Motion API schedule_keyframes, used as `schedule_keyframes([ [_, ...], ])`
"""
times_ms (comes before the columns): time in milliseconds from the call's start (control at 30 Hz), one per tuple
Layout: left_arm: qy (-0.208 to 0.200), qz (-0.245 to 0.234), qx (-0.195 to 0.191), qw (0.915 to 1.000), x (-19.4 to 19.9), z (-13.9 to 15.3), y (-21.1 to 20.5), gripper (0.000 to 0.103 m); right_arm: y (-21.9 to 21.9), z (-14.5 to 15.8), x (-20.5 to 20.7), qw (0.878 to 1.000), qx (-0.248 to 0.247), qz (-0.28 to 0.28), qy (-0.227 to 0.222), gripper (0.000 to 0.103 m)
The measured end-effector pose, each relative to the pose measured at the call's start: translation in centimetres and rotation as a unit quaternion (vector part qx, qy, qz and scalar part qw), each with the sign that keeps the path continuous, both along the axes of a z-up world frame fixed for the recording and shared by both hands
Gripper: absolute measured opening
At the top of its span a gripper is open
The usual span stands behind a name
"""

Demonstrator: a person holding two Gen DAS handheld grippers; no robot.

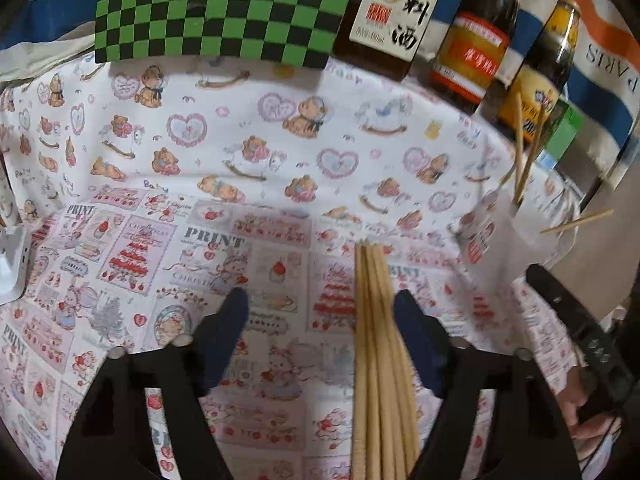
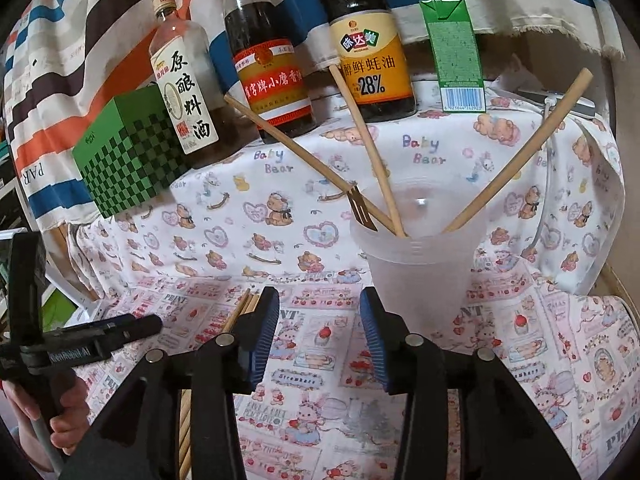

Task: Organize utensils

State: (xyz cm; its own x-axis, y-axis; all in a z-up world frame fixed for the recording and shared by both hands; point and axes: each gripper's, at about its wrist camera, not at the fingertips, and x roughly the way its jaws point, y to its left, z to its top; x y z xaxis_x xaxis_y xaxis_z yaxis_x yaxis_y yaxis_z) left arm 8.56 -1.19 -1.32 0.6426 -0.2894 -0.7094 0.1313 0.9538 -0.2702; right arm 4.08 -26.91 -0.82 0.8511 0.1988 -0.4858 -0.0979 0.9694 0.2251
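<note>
Chopsticks (image 1: 378, 360) lie bundled between left claw (image 1: 322, 320) fingers — tips pointing away.

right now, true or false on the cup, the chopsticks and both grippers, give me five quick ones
1. The plastic cup stands upright on the cloth. True.
2. The cup is empty. False: three chopsticks lean out of it.
3. A bundle of chopsticks lies between the fingers of the left gripper. True.
4. The right gripper is clamped on a chopstick. False: its jaws are open with nothing between them.
5. The green checkered box sits to the right of the bottles in the right wrist view. False: it sits left of them.
</note>
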Motion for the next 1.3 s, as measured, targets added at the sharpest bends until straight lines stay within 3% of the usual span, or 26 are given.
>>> schedule_keyframes([
  [100,-0.014,0.016,0.023,0.9995,-0.9,0.9,-0.9,0.036,0.3,-0.3,0.0,0.999,-0.023,-0.024,-0.010,0.044],
  [133,-0.029,0.022,0.025,0.9990,-1.4,1.4,-1.2,0.032,0.5,-0.5,0.1,0.999,-0.036,-0.031,-0.013,0.044],
  [233,-0.046,0.026,0.022,0.9984,-1.6,2.4,-1.9,0.032,0.2,-0.5,0.2,0.999,-0.033,-0.032,-0.010,0.044],
  [367,-0.011,-0.013,0.032,0.9993,1.1,2.0,-4.5,0.032,-1.0,-0.3,0.0,0.999,-0.001,-0.037,-0.011,0.044],
  [467,0.019,-0.028,0.061,0.9975,3.5,0.3,-6.6,0.033,-1.2,-0.4,0.0,0.998,-0.026,-0.054,-0.023,0.044],
  [533,0.009,0.006,0.094,0.9955,4.3,-0.4,-7.1,0.031,-1.4,-0.7,0.3,0.998,-0.027,-0.058,-0.017,0.044],
  [600,-0.003,-0.004,0.106,0.9944,4.8,-0.9,-7.7,0.031,-1.4,-1.1,0.5,0.998,-0.020,-0.064,-0.002,0.044],
  [767,0.000,-0.024,0.086,0.9960,6.2,-2.7,-7.8,0.031,-1.5,-1.2,0.6,0.997,-0.024,-0.070,-0.003,0.044],
  [900,0.024,-0.026,0.023,0.9991,6.9,-3.4,-6.1,0.025,-1.4,-1.6,1.2,0.997,-0.023,-0.068,0.012,0.044],
  [1100,0.026,-0.044,0.033,0.9981,6.8,-3.5,-6.4,0.022,-1.5,-1.6,1.2,0.997,-0.022,-0.067,0.013,0.044],
  [1300,0.040,-0.051,0.043,0.9969,7.4,-3.9,-6.7,0.004,-1.4,-1.6,1.3,0.997,-0.026,-0.068,0.016,0.045],
])
